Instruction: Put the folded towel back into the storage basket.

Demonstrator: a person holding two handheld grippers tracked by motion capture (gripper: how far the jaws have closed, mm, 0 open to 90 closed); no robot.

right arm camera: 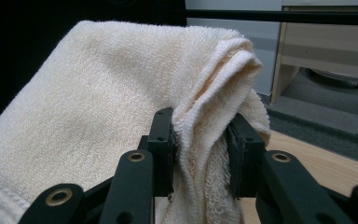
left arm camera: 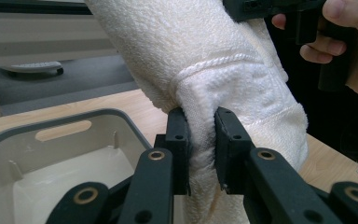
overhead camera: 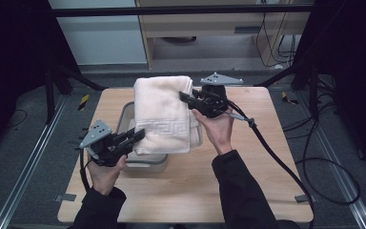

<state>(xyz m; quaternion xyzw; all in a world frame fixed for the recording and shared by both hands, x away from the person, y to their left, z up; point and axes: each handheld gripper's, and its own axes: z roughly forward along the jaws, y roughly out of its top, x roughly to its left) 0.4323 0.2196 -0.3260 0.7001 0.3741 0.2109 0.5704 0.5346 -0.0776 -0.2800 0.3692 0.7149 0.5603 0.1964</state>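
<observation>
Hanging above the grey bin (overhead camera: 124,117), the folded towel (overhead camera: 164,112) is clamped by left tool (overhead camera: 134,137) and right tool (overhead camera: 187,99).

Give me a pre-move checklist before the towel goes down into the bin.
1. Left gripper clamped on towel: ok, jaws pinch a fold.
2. Right gripper clamped on towel: ok, layered edge sits between the jaws.
3. Bin open: ok, no lid on it.
4. Bin clear inside: ok for the part seen in the left gripper view.
5. Towel lined up over bin: cannot tell, it hides most of the bin in the high view.
6. Towel folded compactly: ok.
</observation>
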